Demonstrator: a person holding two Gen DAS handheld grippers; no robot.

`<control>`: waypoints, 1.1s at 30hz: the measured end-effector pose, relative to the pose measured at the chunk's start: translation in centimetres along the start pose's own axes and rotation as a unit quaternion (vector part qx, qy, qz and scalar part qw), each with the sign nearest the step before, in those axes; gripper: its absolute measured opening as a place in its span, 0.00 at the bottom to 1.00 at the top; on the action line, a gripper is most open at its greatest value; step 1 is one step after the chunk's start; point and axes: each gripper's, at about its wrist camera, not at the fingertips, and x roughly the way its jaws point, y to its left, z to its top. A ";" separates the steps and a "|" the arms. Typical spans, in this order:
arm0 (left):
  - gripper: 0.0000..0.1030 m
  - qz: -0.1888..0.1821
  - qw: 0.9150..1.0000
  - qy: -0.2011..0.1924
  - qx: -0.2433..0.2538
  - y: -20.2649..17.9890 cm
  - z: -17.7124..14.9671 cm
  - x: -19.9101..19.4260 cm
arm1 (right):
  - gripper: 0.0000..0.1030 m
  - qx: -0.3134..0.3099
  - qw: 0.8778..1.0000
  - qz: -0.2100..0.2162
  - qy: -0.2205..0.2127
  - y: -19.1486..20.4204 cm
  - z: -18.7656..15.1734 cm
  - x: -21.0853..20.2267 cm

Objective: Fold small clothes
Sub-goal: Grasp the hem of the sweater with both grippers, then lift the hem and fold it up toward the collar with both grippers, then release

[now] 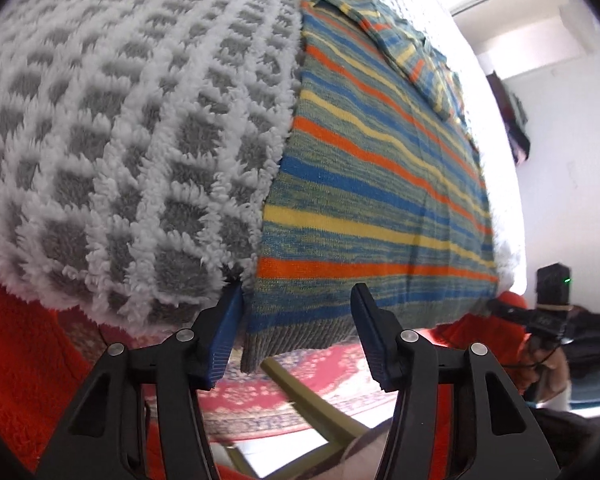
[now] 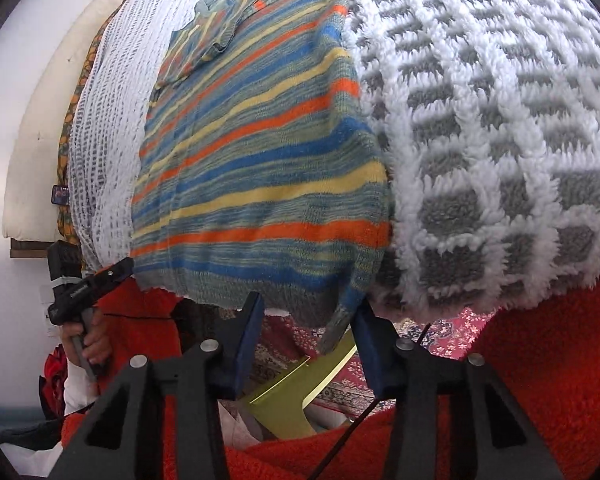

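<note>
1. Striped sweater (image 1: 380, 184): lies flat on the fluffy grey-and-white blanket (image 1: 112, 128), its ribbed hem (image 1: 296, 334) hanging over the bed edge, which makes it easy to grasp
2. Left gripper (image 1: 298, 334): jaws part-open astride one hem corner, pads not yet pressing
3. Right gripper (image 2: 308, 340): likewise open around the opposite hem corner, probably readying a lift-and-fold
4. Patterned rug (image 1: 300, 392): floor below

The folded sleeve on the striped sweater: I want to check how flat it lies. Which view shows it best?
The left wrist view: the folded sleeve lies unobstructed across the striped sweater, its edges sharp. In the right wrist view the sleeve sits small and squeezed near the top rim.
</note>
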 end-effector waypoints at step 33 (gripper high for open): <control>0.03 0.057 0.989 0.033 0.129 -5.3 -5.9 -6.7 | 0.08 -0.064 0.996 0.035 -0.043 3.3 -5.1 -7.6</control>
